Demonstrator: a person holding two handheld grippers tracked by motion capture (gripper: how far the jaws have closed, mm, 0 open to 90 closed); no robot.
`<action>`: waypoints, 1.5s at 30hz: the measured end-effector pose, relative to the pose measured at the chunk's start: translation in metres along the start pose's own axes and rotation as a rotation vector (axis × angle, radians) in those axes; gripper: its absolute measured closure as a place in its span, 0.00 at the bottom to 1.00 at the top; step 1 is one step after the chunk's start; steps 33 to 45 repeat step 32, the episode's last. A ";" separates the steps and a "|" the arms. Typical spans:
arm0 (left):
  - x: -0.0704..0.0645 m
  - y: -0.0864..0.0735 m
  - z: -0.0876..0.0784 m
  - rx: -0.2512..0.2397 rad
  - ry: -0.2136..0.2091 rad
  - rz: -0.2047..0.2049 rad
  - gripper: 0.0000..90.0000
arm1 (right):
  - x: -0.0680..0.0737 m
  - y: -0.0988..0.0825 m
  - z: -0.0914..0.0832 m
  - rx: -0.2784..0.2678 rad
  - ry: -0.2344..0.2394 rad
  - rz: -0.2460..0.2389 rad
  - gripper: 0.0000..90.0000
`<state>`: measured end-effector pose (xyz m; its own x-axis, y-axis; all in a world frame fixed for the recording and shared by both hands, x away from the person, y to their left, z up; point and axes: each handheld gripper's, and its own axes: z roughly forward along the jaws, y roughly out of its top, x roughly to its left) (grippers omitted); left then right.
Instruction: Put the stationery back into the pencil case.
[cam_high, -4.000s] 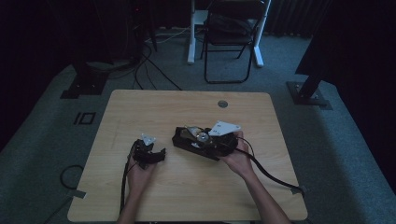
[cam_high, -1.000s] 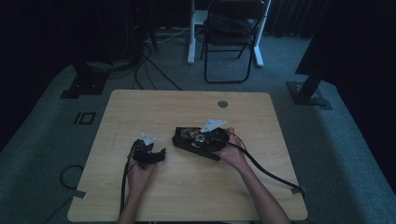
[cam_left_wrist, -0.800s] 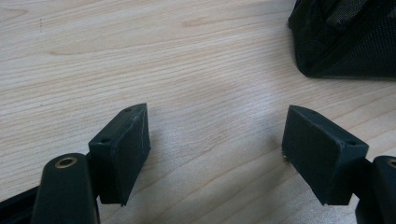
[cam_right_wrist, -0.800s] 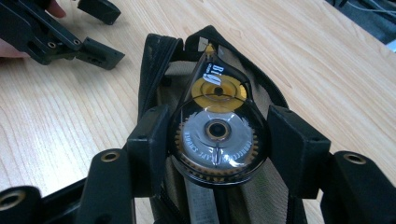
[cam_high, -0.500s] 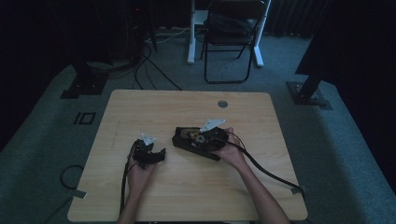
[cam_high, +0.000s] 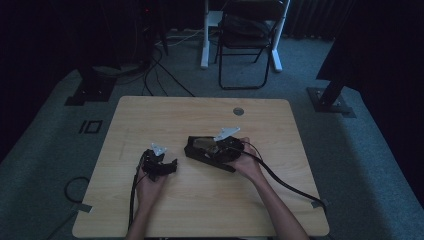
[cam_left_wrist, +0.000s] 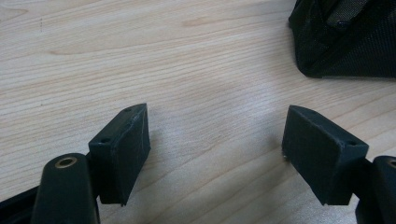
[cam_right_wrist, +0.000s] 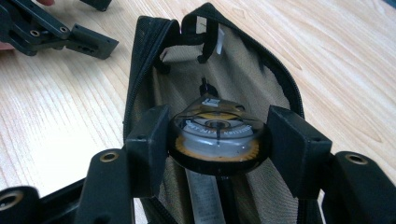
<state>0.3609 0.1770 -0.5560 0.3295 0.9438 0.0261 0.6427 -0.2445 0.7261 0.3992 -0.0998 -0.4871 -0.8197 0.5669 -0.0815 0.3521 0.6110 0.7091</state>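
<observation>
- The left gripper (cam_high: 161, 165) rests low over the table (cam_high: 150, 115), left of centre; its jaws stand apart with bare wood between them.
- The black pouch (cam_high: 200, 150) lies unzipped near the table's middle, just right of that gripper.
- The right gripper (cam_right_wrist: 217, 144) reaches into the pouch's mouth. Its jaws have just been opening, with a round tape measure (cam_right_wrist: 218, 140) between the pads; whether they press on it I cannot tell.
</observation>
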 end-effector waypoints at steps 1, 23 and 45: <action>0.000 0.000 0.000 0.000 0.000 0.000 0.26 | 0.000 0.000 -0.001 -0.010 -0.004 -0.002 0.43; 0.000 0.000 0.000 0.002 0.001 -0.002 0.26 | 0.032 0.001 -0.066 -0.190 -0.057 -0.079 0.79; 0.000 0.000 0.000 0.002 0.001 -0.002 0.26 | 0.046 -0.021 -0.070 -0.163 -0.056 -0.085 0.81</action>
